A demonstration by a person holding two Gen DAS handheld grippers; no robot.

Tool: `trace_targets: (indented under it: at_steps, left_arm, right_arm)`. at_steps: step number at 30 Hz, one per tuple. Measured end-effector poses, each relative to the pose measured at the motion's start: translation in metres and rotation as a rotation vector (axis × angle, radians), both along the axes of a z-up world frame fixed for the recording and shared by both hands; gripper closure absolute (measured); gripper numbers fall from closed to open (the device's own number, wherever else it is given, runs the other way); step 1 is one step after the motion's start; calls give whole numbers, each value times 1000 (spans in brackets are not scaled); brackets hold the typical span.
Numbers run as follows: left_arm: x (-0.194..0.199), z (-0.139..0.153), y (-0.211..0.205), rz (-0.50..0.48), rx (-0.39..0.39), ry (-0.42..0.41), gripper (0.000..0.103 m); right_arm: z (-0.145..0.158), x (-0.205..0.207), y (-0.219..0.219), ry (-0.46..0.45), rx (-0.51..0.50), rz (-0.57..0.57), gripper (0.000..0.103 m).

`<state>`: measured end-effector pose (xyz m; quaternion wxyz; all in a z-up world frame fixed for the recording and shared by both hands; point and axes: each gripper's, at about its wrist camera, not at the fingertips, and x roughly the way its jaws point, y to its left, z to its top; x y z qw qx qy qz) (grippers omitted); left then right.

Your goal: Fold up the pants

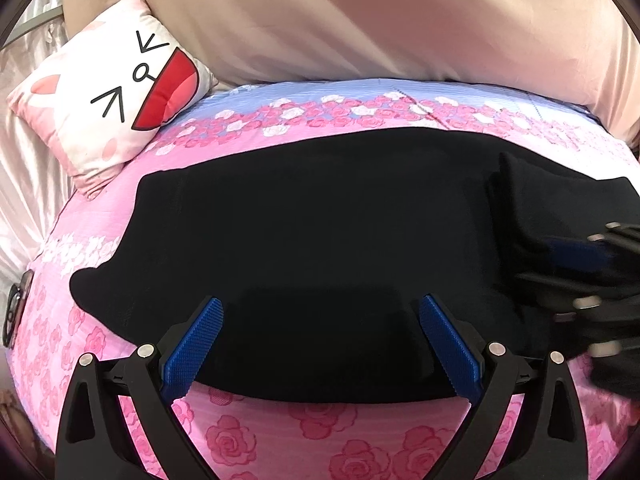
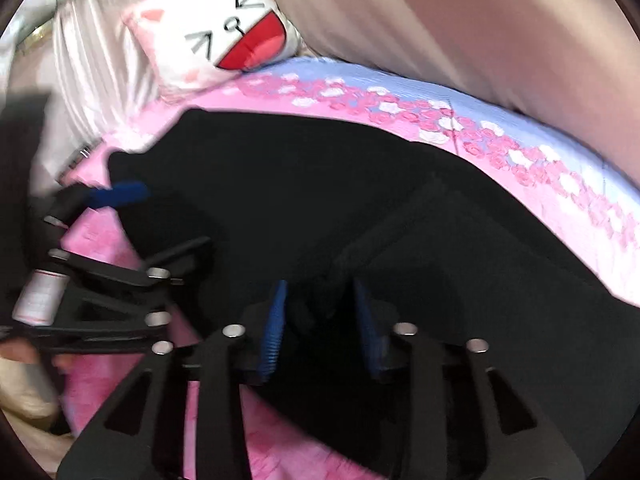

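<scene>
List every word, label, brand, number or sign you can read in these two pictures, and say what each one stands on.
No readable words, brands or numbers appear in either view.
The pillow carries only a drawn cartoon face, no lettering.
The white label on the left gripper's body, seen in the right wrist view, is too blurred to read.
The black pants and the rose-print bedsheet show no text.

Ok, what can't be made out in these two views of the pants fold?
- Right gripper: in the right wrist view its fingers sit close around a bunch of the black pants, but motion blur and black cloth hide whether they pinch it.
- Pants' right end: in the left wrist view, cut off by the edge and covered by the blurred right gripper.
- Dark object at the bed's left edge: cropped, unidentifiable.
</scene>
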<state>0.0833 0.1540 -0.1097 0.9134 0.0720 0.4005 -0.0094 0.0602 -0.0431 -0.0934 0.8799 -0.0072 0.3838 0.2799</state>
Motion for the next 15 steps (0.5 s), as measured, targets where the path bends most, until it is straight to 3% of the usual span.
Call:
trace_targets:
  at_steps: [2, 4, 7, 9, 11, 12, 15]
  left_arm:
    - [-3, 2, 3, 3, 4, -8, 6]
    - [-4, 9, 6, 7, -3, -26, 6]
    - [-3, 23, 1, -17, -37, -64, 6]
    - [0, 27, -9, -47, -46, -79, 6]
    - [6, 24, -29, -78, -17, -75, 6]
    - [8, 22, -34, -88, -6, -68, 6]
    - [7, 14, -45, -106, 20, -40, 6]
  right_arm:
    - [24, -14, -42, -34, 134, -42, 68]
    - [39, -18, -90, -57, 171, -175, 68]
    - [36, -10, -162, -40, 76, -406, 71]
    - [10, 9, -202, 40, 53, -498, 71]
    - [-22, 25, -226, 120, -12, -581, 82]
    - [-25, 23, -231, 119, 41, -596, 84]
    - [-4, 11, -220, 42, 134, -563, 79]
